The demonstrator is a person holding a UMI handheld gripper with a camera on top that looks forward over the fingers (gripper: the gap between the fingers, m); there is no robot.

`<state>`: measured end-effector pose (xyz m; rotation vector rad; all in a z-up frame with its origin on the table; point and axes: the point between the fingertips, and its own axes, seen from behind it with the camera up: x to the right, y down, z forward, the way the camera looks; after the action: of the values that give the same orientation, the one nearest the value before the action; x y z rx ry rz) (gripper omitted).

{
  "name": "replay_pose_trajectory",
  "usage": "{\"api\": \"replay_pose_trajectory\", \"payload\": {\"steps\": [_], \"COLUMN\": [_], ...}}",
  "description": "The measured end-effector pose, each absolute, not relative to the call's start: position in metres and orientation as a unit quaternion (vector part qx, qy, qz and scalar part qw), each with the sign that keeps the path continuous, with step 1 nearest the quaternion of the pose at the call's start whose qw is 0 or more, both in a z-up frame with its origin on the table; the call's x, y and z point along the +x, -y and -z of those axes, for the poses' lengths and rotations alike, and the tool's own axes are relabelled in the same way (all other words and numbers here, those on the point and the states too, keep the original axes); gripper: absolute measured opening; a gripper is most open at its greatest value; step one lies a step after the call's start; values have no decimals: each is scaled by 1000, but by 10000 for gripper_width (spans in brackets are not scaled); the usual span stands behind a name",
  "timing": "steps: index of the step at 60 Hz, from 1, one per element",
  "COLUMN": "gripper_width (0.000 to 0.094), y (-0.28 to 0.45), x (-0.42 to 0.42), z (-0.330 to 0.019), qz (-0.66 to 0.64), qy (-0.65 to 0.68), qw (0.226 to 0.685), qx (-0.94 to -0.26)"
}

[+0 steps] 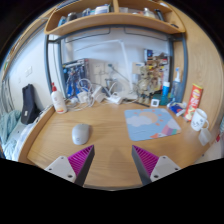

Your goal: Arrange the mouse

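Gripper view: fingers (113,163) were spread apart, holding nothing, magenta pads (79,160) at bottom centre. Small grey rounded mouse (81,133) sat on the light wooden tabletop (108,140), left of centre, just ahead of the left finger. Pale blue rectangular mousepad (152,123) lay right of centre, apart from the mouse.

Two-finger gripper (111,160), seen from behind along its own fingers. Left finger (70,163) and right finger (153,162) shaped as pale grey-white wedges, broad at the base, tapering forward to blunt tips. Inner face of each covered by a magenta-purple pad (80,158), ribbed with fine parallel ridges running across it. Outer faces plain, smooth, matte, possibly moulded plastic, though hard to say. Mirror-image pair, one either side of the gripper's midline. No cables, screws or markings visible.
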<state>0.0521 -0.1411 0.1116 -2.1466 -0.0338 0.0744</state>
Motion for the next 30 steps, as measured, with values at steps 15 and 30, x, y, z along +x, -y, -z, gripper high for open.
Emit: {"api": "replay_pose_trajectory", "payload": {"steps": [15,30], "gripper_width": [810,798], "y": [123,95], "x": [42,68], "z": [-124,-138], "qz": [-56,-57], "qy": [43,61], "qw": [452,447], "qx": [-889,-890]}}
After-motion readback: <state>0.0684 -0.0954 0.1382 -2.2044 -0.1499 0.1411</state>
